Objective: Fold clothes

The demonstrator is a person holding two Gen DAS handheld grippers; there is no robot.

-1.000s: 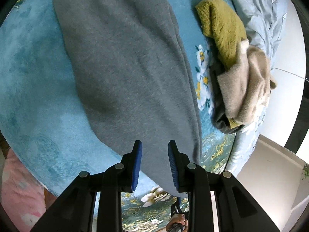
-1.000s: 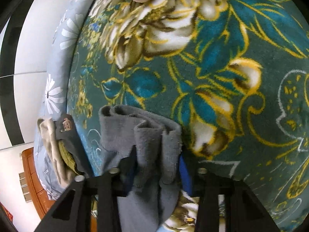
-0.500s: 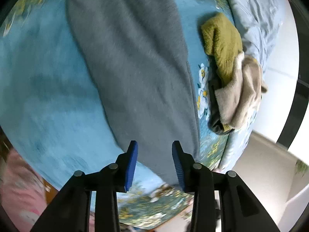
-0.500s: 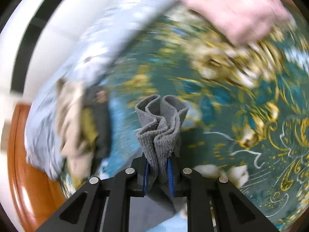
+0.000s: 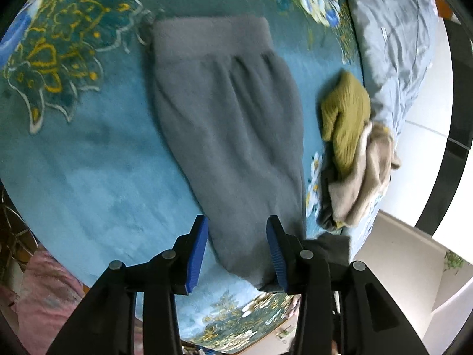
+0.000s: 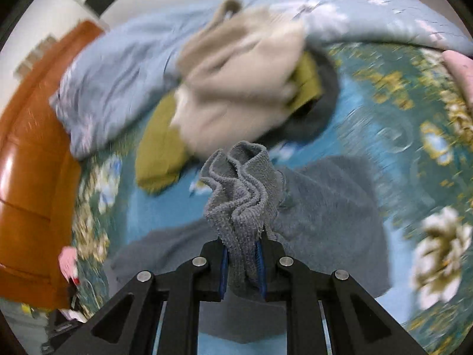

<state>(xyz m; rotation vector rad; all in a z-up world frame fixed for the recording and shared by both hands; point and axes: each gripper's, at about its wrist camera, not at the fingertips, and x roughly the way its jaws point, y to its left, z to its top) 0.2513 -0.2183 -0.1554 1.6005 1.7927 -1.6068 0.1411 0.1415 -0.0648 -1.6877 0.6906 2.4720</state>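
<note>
From my left cam: grey trousers [image 5: 230, 136] lie flat on the blue floral blanket [image 5: 88, 177], long axis running straight away from the left gripper [image 5: 236, 245]. Waistband at the far end, pointing away from me; the narrower leg end is nearest, passing between the blue pads [image 5: 196, 254]. L jaws are spread and opening, cloth lies in the gap but the pads aren't pressing on it. Garment leans a bit to the right toward the near end.

Right of the L gripper, near the blanket edge: a pile w/ an olive knit [image 5: 346, 118] on top at the far side and a beige garment [image 5: 366, 177] nearer, something dark under them. Beyond that, a pale blue quilt [image 5: 399, 44].

Right cam, blurry: right gripper [image 6: 242, 266] is pinched tight on a bunched grey cuff [image 6: 239, 195], folds standing up out of the jaws, pointing ahead. Rest of the grey cloth [image 6: 331, 222] drops away below and to the right of the gripper onto the blanket. Ahead of the R gripper sits the same pile, beige [image 6: 236, 82] over olive [image 6: 162, 153]; orange wood furniture [image 6: 29, 177] far left.
</note>
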